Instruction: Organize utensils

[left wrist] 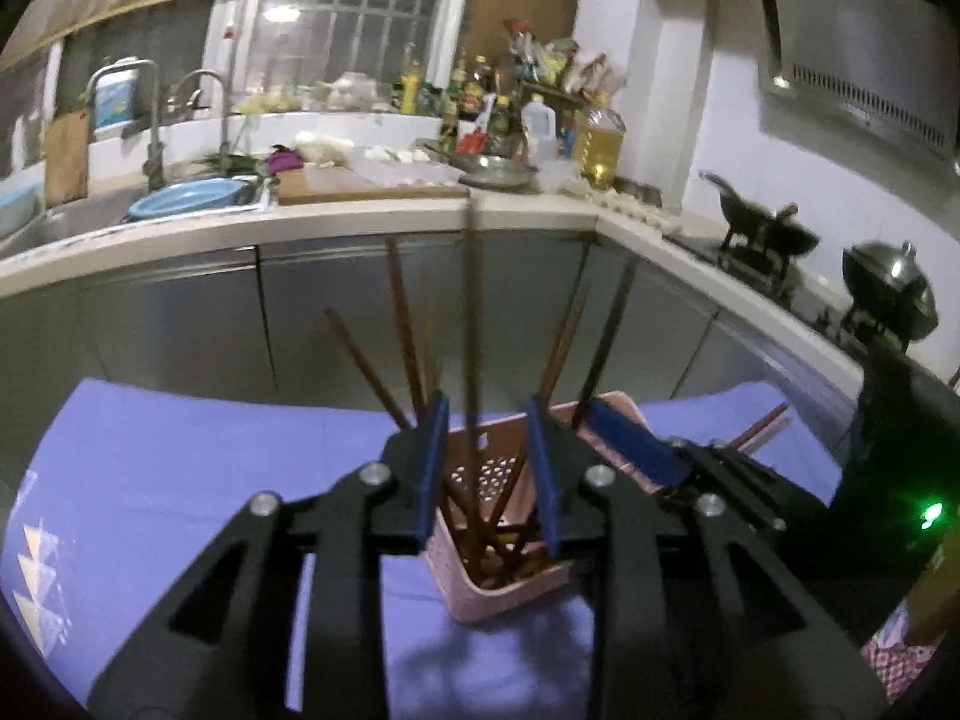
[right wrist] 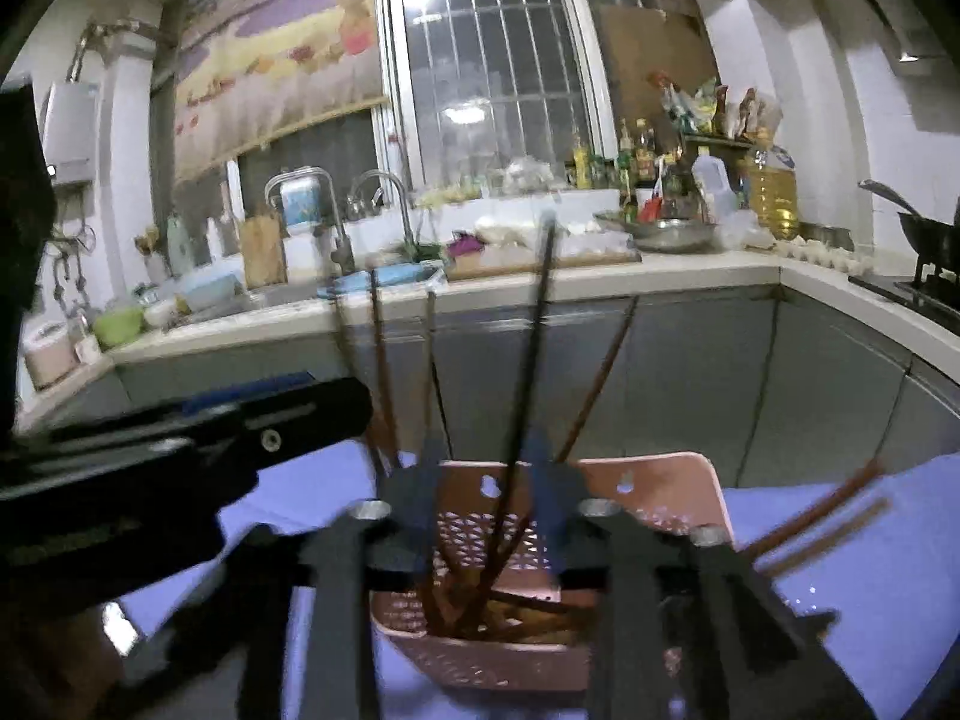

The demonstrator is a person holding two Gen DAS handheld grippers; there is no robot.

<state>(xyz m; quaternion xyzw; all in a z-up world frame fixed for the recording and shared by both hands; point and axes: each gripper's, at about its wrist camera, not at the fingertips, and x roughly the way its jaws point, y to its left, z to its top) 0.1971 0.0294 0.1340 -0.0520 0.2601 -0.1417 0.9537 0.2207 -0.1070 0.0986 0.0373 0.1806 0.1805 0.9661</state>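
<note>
A pink perforated basket (left wrist: 516, 594) stands on a purple cloth (left wrist: 180, 450) and holds several brown chopsticks (left wrist: 399, 324) that lean outward. My left gripper (left wrist: 487, 405) hovers over it, its blue pads open. One upright chopstick (left wrist: 473, 312) stands between them, and neither pad touches it. In the right wrist view, my right gripper (right wrist: 480, 456) is open above the same basket (right wrist: 660, 480). A dark chopstick (right wrist: 531, 360) rises between its fingers, with a gap showing. Two loose chopsticks (right wrist: 828, 510) lie on the cloth to the right. Each gripper shows at the edge of the other's view.
Behind the table runs a kitchen counter (left wrist: 360, 222) with a sink (left wrist: 78, 216), a blue basin (left wrist: 186, 195), a cutting board (left wrist: 360, 183) and several bottles. A stove with a wok (left wrist: 762, 234) and a pot (left wrist: 888, 288) sits at the right.
</note>
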